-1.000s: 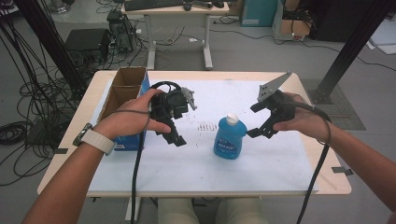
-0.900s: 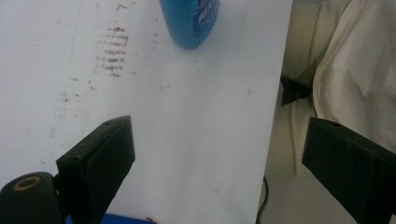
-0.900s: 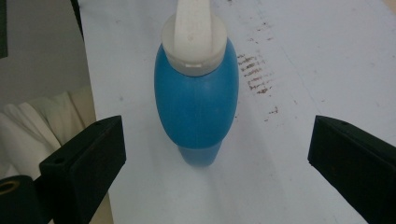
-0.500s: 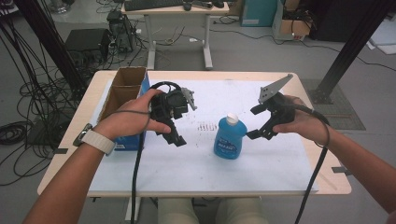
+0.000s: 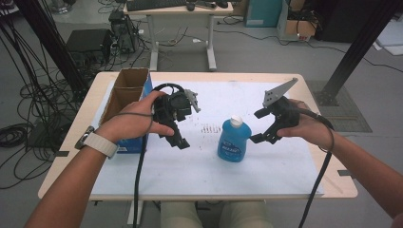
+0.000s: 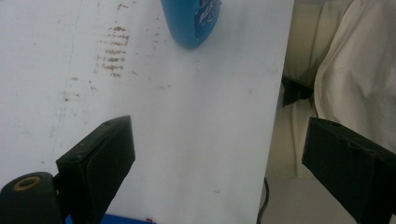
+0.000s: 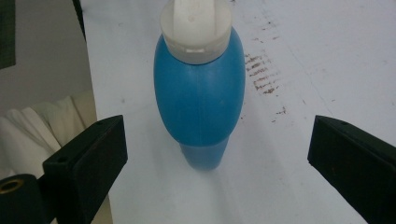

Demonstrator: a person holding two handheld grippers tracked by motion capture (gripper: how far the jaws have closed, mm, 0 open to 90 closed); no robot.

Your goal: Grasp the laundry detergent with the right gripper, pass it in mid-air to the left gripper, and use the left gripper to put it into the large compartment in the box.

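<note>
White table covering (image 5: 190,166) carries one blue bottle (image 5: 234,141), upright near the middle, and one cardboard box (image 5: 124,90) at the left edge. Right gripper (image 5: 260,127) points at the bottle from just beside it, jaws spread wide, empty. Left gripper (image 5: 179,137) hovers tilted downward, jaws apparently wide too, holding nothing.

The person's forearms are reaching in from the near side, each hand gripping a set of tongs. The left hand (image 5: 138,121), with a pale watch band on its wrist, is holding the left tongs (image 5: 178,137) tilted forward and down, the two black jaws standing wide apart in the left gripper view. The right hand (image 5: 309,126) is holding the right tongs (image 5: 259,126) pointing inward toward the left, a grey plate rising on top and a cable trailing along the forearm, its jaws also gaping wide.
</note>
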